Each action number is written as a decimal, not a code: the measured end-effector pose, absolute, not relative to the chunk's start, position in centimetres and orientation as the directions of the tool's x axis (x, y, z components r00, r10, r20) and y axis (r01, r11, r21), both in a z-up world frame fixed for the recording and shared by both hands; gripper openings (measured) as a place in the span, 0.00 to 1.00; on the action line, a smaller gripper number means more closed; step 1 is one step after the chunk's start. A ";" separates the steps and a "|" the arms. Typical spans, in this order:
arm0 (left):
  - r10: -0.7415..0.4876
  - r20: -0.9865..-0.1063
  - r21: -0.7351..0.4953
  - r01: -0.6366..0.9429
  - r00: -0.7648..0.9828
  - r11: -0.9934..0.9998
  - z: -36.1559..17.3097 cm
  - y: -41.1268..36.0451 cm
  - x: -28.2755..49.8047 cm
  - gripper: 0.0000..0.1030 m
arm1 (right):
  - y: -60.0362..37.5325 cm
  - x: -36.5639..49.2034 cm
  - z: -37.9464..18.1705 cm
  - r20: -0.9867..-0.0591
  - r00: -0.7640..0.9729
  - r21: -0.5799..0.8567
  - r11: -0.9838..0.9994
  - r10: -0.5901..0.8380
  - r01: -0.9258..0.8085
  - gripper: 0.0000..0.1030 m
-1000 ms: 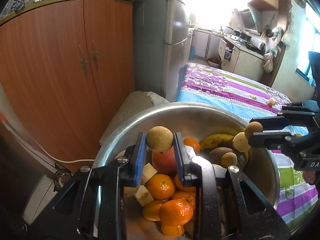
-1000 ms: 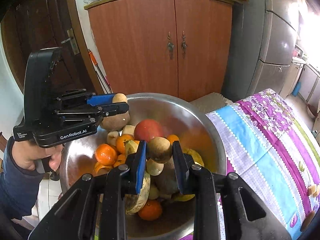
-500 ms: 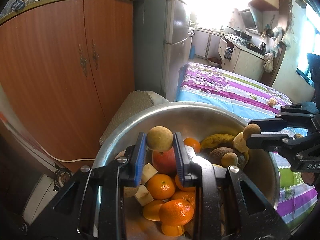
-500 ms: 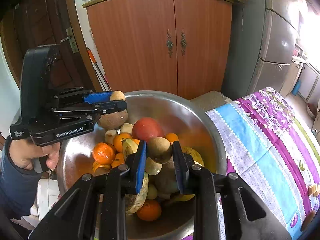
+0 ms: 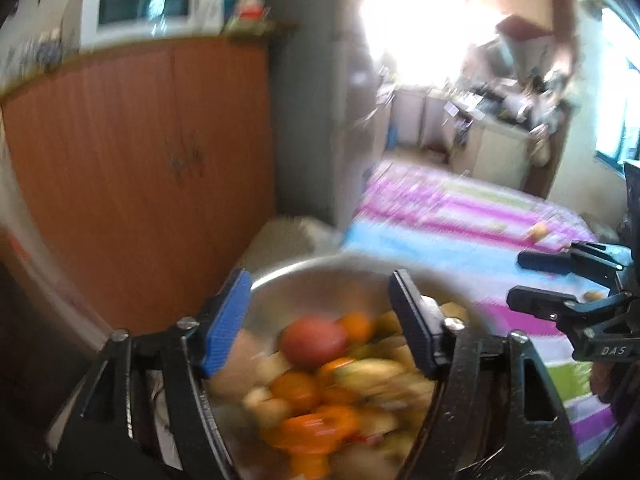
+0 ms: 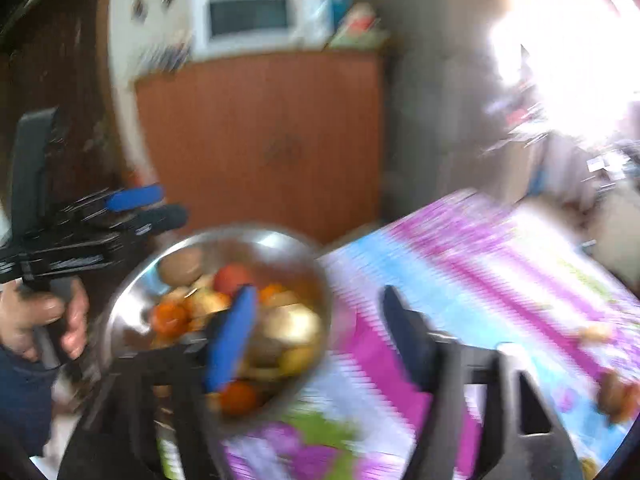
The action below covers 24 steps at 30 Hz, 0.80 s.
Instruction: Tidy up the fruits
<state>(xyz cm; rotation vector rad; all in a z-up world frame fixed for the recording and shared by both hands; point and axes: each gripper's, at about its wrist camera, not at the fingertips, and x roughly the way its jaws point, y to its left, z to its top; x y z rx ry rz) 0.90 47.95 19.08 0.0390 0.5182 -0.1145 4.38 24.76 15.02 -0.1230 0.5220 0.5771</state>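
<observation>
A steel bowl [image 5: 320, 272] [image 6: 132, 292] holds several fruits: oranges [image 5: 298, 390], a red apple [image 5: 314, 342] [image 6: 232, 278], brown round fruits [image 6: 180, 266] and yellowish pieces. My left gripper [image 5: 320, 324] hangs open over the bowl with nothing between its fingers. My right gripper [image 6: 320, 328] is also open and empty, its blue pad over the bowl's right rim, the other finger over the cloth. In the left wrist view the right gripper [image 5: 560, 280] shows at the right edge, open. Both views are blurred by motion.
The bowl sits at the edge of a purple, blue and green striped cloth [image 6: 500, 272]. A few small fruits [image 6: 616, 396] lie on the cloth at right. A wooden cabinet [image 5: 140, 180] with a microwave [image 5: 148, 4] on top stands behind. A hand [image 6: 40, 320] holds the left gripper.
Both grippers have opened and let go of their brown round fruits, which are no longer between the fingers. Both cameras tilted up and moved; the right gripper shifted right, toward the cloth.
</observation>
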 end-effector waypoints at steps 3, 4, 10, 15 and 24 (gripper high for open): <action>-0.208 -0.383 0.058 0.248 0.900 0.967 21.3 40.5 -1.6 1.00 | 17.4 1.7 15.3 -0.391 0.850 -0.017 0.920 0.353 -0.391 1.00; -0.242 -0.367 0.051 0.280 0.898 0.959 21.5 38.9 -1.9 1.00 | 14.9 1.3 14.8 -0.392 0.870 -0.018 0.943 0.300 -0.334 1.00; -0.454 -0.495 -0.096 0.473 0.741 0.876 16.4 27.2 2.3 1.00 | 4.8 3.9 7.5 -0.702 0.704 0.046 0.994 0.106 -0.104 1.00; -0.344 -0.713 -0.133 0.364 0.611 0.922 7.0 23.5 9.9 1.00 | 2.6 4.7 2.1 -0.832 0.548 0.060 0.996 0.087 -0.068 1.00; -0.257 -0.813 -0.107 0.299 0.523 0.948 2.1 23.0 12.1 1.00 | 3.3 5.2 1.9 -0.842 0.540 -0.026 0.999 -0.007 -0.028 1.00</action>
